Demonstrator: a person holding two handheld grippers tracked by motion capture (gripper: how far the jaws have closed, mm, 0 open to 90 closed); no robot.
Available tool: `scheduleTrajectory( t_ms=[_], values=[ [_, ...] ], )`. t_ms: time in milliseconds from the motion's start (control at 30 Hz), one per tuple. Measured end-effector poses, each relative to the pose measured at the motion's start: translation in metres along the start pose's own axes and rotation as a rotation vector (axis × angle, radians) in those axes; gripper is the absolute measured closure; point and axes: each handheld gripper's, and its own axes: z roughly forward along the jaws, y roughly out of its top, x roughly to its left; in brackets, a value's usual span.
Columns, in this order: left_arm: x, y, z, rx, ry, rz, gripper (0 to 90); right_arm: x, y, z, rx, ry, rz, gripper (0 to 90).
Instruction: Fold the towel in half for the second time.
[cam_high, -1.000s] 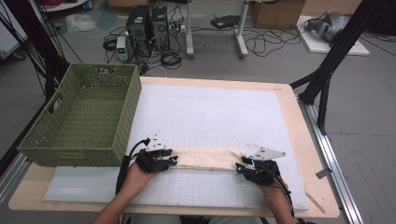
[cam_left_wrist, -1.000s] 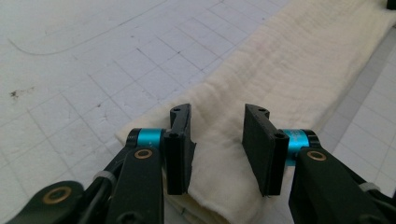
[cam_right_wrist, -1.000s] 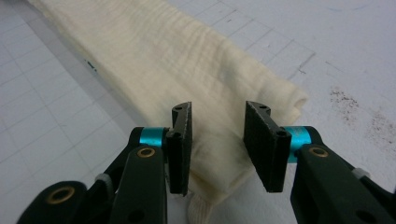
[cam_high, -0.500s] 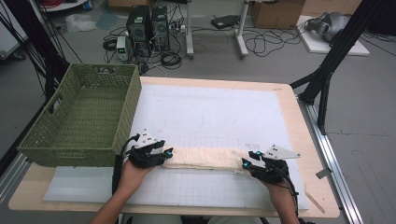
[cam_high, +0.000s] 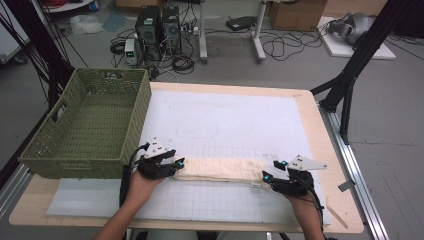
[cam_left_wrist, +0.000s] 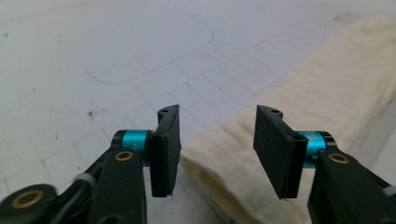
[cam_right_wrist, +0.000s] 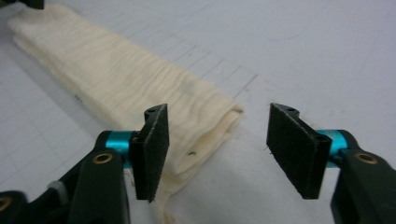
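A long folded cream cloth (cam_high: 220, 170) lies flat on the white grid mat (cam_high: 225, 120), near the table's front. My left gripper (cam_high: 179, 163) is at its left end and my right gripper (cam_high: 270, 170) at its right end. In the left gripper view the left gripper (cam_left_wrist: 218, 112) stands open, its jaws just having been opening; the cloth (cam_left_wrist: 317, 93) end lies below the gap, untouched by the pads. In the right gripper view the right gripper (cam_right_wrist: 220, 109) is open too, also just widened, above the folded corner of the cloth (cam_right_wrist: 116, 79).
A green woven basket (cam_high: 85, 165) stands at the table's left, close beside my left hand. The mat runs on behind the cloth. Off the far edge are floor cables, computer towers and black frame legs.
Both pairs of jaws have spread wider. The right gripper has shifted slightly right, off the cloth's end. The left hand has stayed put, and the cloth rests on the mat.
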Motion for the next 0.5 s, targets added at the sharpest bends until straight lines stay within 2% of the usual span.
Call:
scheduleTrajectory(
  t_ms=[67,100,200,233,267,367,500],
  values=[
    [0.001,0.003,-0.003,-0.059,-0.029,-0.008,44.7,-0.004,0.001,-0.006,-0.032,-0.028,0.013,28.4],
    [0.002,0.005,-0.005,-0.095,-0.044,-0.026,41.4,-0.005,0.001,-0.007,-0.038,-0.04,0.012,25.7],
    [0.002,0.009,-0.011,-0.145,-0.039,-0.04,26.2,-0.01,0.002,-0.012,-0.057,-0.085,0.008,17.8],
    [0.002,0.01,-0.012,-0.161,-0.04,-0.044,18.0,-0.01,0.002,-0.014,-0.062,-0.096,0.009,15.5],
    [0.003,0.01,-0.013,-0.179,-0.056,-0.051,15.5,-0.011,0.002,-0.015,-0.065,-0.105,0.002,13.5],
    [0.004,0.01,-0.014,-0.188,-0.07,-0.057,15.9,-0.013,0.004,-0.019,-0.08,-0.12,-0.016,11.7],
    [0.004,0.01,-0.014,-0.193,-0.075,-0.058,15.9,-0.016,0.006,-0.022,-0.087,-0.122,-0.012,11.5]
  ],
)
